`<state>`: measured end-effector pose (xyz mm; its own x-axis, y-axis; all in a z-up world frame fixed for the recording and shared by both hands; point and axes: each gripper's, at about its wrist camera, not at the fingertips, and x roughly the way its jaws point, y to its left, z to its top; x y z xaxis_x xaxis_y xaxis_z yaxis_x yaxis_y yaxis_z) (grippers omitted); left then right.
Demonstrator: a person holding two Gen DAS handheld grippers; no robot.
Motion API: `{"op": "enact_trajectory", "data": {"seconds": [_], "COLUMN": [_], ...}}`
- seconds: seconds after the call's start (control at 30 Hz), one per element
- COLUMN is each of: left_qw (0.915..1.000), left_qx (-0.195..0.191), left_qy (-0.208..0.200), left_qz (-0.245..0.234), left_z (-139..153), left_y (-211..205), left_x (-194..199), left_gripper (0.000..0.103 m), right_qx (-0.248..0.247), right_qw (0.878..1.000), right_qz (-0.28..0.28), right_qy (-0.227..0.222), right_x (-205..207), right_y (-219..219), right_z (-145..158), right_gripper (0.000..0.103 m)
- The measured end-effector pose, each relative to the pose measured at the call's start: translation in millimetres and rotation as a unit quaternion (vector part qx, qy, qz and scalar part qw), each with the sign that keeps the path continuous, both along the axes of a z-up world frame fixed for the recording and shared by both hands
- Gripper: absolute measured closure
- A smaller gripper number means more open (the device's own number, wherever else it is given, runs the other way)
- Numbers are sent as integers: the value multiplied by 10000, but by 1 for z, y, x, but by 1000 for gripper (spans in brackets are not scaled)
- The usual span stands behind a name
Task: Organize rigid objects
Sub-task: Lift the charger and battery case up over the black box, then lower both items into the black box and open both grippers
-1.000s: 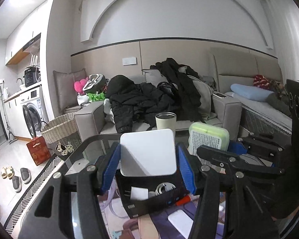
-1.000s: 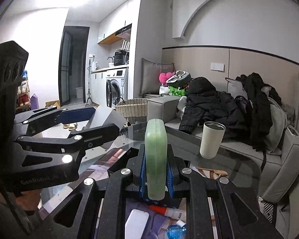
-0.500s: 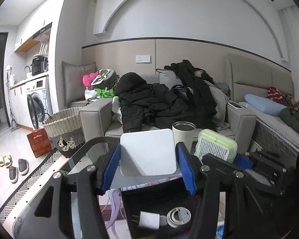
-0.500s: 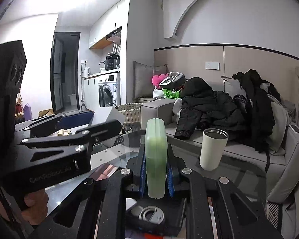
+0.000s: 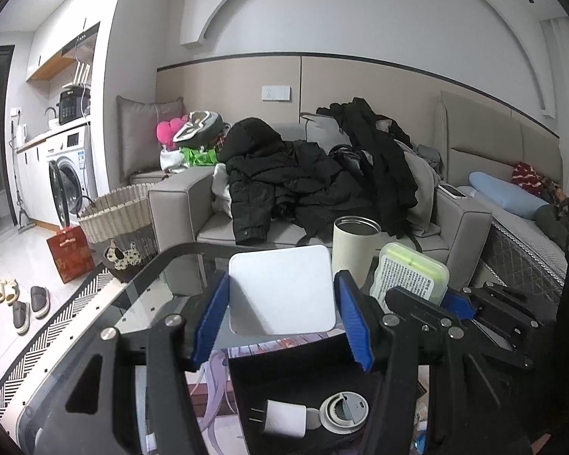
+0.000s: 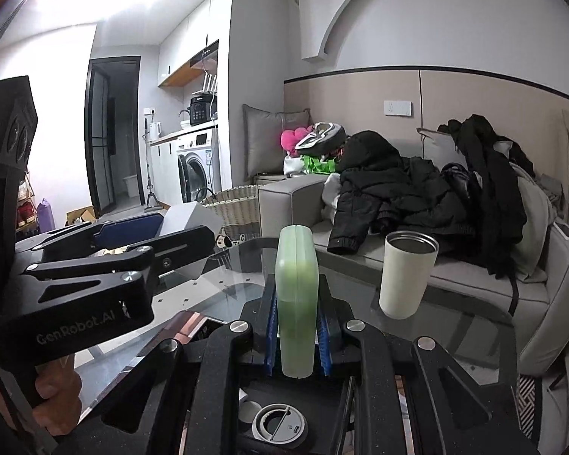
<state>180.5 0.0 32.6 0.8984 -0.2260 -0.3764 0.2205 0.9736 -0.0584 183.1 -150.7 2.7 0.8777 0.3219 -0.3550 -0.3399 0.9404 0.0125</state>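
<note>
white square box is held flat between the blue pads of the left hand-held gripper, and the right hand-held gripper clamps a green case standing on its edge; both hang above the black tray, where a white plug and a grey round lid already lie. i think it is best to lower one piece at a time into a free part of the tray. around it is the glass counter with a cream cup, then a sofa with dark jackets.
</note>
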Motion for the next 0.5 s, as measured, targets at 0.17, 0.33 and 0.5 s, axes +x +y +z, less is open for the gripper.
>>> {"op": "enact_trajectory", "data": {"seconds": [0.17, 0.33, 0.5], "left_qw": [9999, 9988, 9922], "left_qx": [65, 88, 393], "left_qy": [80, 488, 1183], "left_qz": [-32, -59, -5], "left_z": [-2, -11, -31], "left_y": [-3, -5, -12], "left_x": [1, 12, 30], "left_gripper": [47, 47, 47], "right_qx": [-82, -105, -176], "right_qw": [9998, 9980, 9913], "right_qz": [-99, -60, 23], "right_qy": [171, 625, 1303], "right_x": [6, 19, 37], "right_y": [0, 1, 2], "right_z": [-3, -13, -30], "right_gripper": [86, 86, 86]}}
